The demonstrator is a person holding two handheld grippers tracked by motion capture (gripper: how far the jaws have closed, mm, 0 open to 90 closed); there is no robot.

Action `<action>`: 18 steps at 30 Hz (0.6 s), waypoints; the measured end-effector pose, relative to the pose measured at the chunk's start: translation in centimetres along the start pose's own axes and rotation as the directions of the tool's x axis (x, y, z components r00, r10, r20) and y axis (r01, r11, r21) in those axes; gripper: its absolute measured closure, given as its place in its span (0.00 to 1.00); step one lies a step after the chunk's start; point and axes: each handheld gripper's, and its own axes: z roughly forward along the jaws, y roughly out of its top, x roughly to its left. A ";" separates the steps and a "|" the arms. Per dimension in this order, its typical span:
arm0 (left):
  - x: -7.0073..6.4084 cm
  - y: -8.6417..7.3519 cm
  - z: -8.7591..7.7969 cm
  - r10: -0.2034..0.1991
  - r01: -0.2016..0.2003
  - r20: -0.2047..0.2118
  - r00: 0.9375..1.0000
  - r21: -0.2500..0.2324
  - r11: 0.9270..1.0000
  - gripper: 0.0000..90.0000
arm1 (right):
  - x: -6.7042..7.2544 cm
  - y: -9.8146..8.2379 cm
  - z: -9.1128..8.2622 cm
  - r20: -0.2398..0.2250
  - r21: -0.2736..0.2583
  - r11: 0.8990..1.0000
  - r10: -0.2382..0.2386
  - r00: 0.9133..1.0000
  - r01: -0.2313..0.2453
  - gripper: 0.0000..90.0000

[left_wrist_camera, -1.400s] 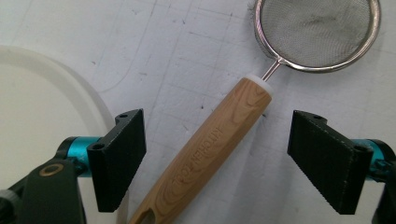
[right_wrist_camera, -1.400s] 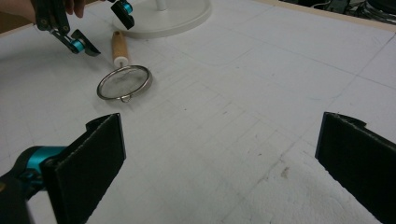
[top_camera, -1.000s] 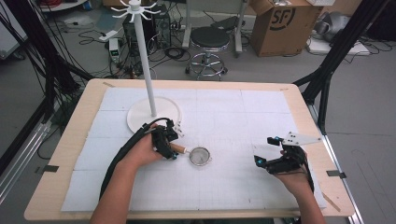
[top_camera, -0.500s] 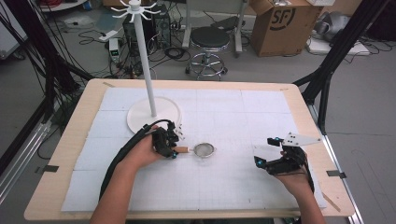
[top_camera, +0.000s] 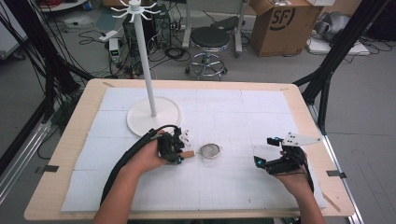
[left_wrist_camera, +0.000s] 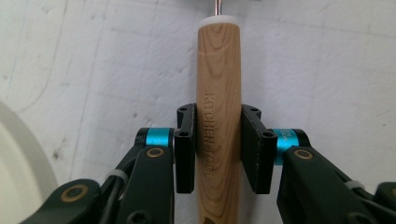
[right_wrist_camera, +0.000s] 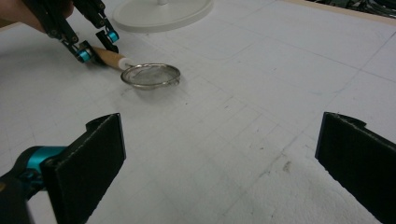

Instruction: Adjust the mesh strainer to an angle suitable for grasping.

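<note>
A small metal mesh strainer (top_camera: 211,150) with a wooden handle (top_camera: 187,154) lies on the white mat, near the middle of the table. My left gripper (top_camera: 180,152) has just been closing on that handle. In the left gripper view both pads press the handle (left_wrist_camera: 218,116) from either side, and my left gripper (left_wrist_camera: 218,149) is shut on it. My right gripper (top_camera: 263,150) rests low over the mat at the right, open with nothing between its jaws (right_wrist_camera: 224,163). From there I see the strainer (right_wrist_camera: 150,75) and the left gripper (right_wrist_camera: 95,44) farther off.
A white stand has a round base (top_camera: 154,116) and a tall pole with hooks on top (top_camera: 135,7), just behind my left hand. The white gridded mat (top_camera: 233,112) covers the wooden table. A stool, cables and a cardboard box stand on the floor beyond.
The left gripper's jaws have closed onto the strainer's handle. The strainer has shifted slightly to the right. The right hand has stayed still.
</note>
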 end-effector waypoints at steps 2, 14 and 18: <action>-0.3 0.3 0.1 0.006 -0.005 0.012 1.000 -0.012 1.000 0.77 | 0.0 0.0 0.0 -0.001 0.001 1.000 -0.001 1.000 0.001 0.01; -2.2 3.2 1.5 0.050 -0.047 0.051 0.997 -0.051 0.998 0.76 | 0.1 0.0 0.1 -0.006 0.001 1.000 0.000 1.000 0.000 0.00; -2.9 4.4 1.9 0.072 -0.068 0.065 0.995 -0.064 0.996 0.76 | 0.0 0.0 0.1 -0.005 -0.005 1.000 -0.001 1.000 0.001 0.00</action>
